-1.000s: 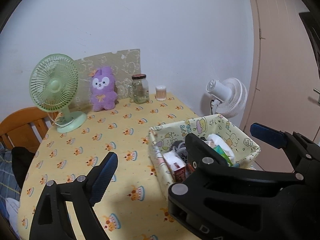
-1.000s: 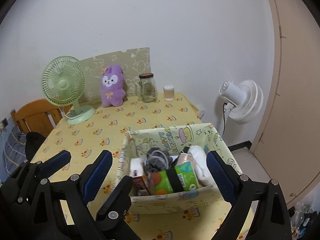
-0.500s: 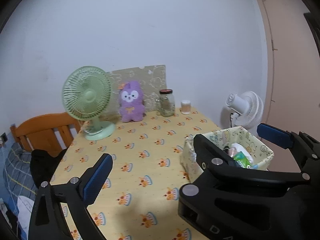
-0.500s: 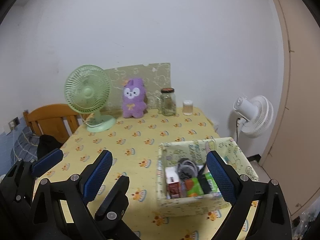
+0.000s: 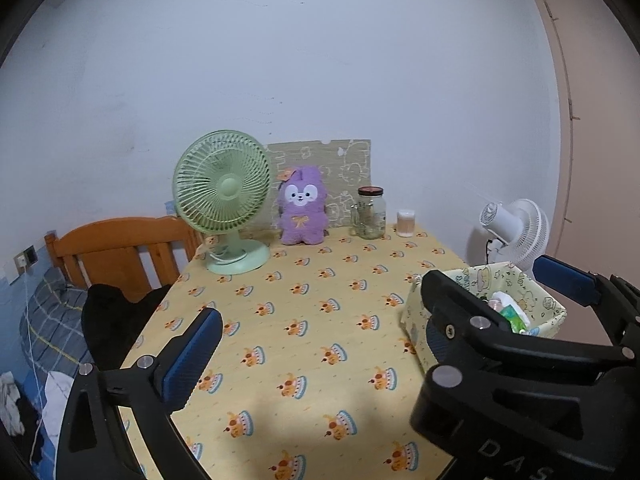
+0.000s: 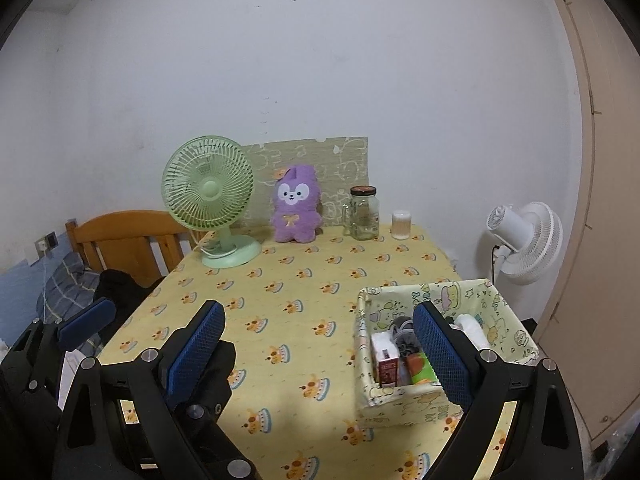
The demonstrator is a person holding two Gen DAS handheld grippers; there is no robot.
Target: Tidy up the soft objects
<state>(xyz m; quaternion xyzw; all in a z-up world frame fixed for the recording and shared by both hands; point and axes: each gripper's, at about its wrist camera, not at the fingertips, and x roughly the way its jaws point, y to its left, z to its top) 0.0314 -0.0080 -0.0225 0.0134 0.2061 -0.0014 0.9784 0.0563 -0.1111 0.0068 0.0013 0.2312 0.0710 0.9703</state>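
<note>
A purple plush rabbit (image 5: 302,210) (image 6: 296,208) sits upright at the table's far edge, against a patterned board. A yellow cartoon-print fabric basket (image 6: 400,400) (image 5: 548,304) stands at the near right. It holds a white roll, a green packet, a red carton and something grey. My left gripper (image 5: 316,344) is open and empty over the near part of the table, left of the basket. My right gripper (image 6: 318,354) is open and empty too, and its right finger (image 6: 440,356) covers part of the basket. The two grippers overlap side by side.
A green desk fan (image 5: 224,192) stands at the far left of the yellow tablecloth (image 5: 304,300). Right of the plush are a glass jar (image 5: 370,214) and a small cup (image 5: 405,223). A wooden chair (image 5: 120,248) is at the left, a white floor fan (image 5: 516,232) at the right.
Both grippers have drawn back and a little up from the basket, so it looks smaller and more of the table shows. The left jaws stand slightly wider.
</note>
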